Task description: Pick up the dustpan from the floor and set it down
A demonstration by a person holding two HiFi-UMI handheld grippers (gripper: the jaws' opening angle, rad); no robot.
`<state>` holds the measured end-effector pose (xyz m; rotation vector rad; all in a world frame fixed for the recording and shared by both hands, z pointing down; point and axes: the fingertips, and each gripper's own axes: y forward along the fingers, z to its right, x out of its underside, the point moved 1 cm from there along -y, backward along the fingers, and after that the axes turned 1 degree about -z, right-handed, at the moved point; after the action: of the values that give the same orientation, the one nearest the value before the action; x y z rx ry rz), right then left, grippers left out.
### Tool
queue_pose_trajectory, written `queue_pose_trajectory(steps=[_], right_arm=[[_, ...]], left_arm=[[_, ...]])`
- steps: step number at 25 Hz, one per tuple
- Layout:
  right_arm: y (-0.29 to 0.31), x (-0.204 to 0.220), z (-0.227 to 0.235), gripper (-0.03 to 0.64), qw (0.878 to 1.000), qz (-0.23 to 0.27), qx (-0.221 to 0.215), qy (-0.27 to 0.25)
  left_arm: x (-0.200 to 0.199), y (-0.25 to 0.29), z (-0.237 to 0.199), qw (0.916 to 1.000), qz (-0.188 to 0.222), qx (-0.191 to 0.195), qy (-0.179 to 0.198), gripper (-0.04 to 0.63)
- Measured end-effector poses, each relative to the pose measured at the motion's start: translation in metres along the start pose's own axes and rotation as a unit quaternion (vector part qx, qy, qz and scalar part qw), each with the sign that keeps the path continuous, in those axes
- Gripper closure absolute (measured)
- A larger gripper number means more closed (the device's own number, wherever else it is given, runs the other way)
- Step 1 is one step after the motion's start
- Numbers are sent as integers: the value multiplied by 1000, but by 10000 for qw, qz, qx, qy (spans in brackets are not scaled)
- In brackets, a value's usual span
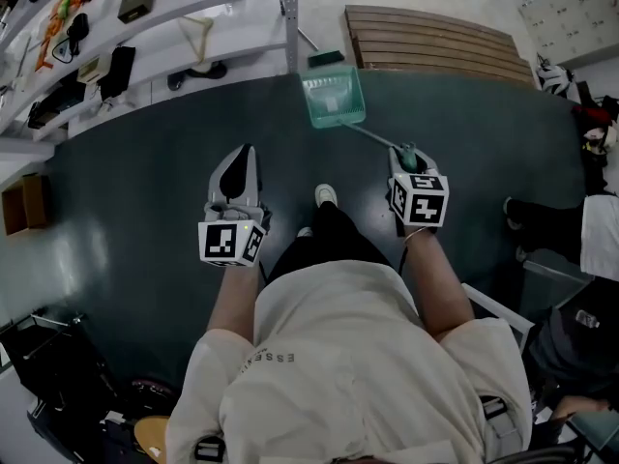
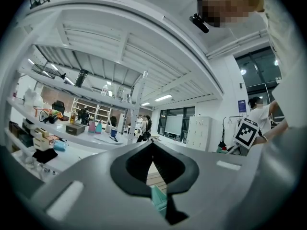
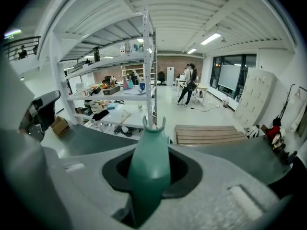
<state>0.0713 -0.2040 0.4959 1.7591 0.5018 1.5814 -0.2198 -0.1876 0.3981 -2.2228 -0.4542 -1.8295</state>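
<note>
The dustpan (image 1: 334, 97) is translucent green plastic, its handle (image 3: 147, 169) smooth and slightly glossy. The floor (image 1: 145, 191) is dark and smooth (a dull sheen at the left). The pallet (image 1: 440, 39) is slatted wood.

Dark floor mat (image 1: 126, 211); slatted wooden pallet (image 1: 435, 39) just past far edge, cardboard box (image 1: 26, 204) beside left edge.

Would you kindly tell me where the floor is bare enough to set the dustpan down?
The dark mat is bare between the cardboard box and the left gripper, and left of the dustpan below the shelving. It is crowded along the right edge, with clutter.
</note>
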Motion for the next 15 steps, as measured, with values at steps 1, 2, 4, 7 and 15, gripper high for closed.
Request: queue_pose_trajectory(steps=[1,2,4,7,15], right_arm=[[4,-1,-1,545,10000,-16,-7,3],[8,-1,-1,545,10000,-42,-18,2],[19,1,1,545,9999,-113,-38,19],[49,4,10,545,9996,-247,-39,117],[169,9,27,545,9963,-857,36,87]], left_arm=[[0,3,-2,10000,-16,-5,-11,588],[1,6,-3,10000,-51,-20,-26,588],[6,12,-4,9999,-136,-52,-60,588],[22,28,-3,9997,-229,-20,-85,588],[82,94,-19,9970,-755,-170,-44,588]])
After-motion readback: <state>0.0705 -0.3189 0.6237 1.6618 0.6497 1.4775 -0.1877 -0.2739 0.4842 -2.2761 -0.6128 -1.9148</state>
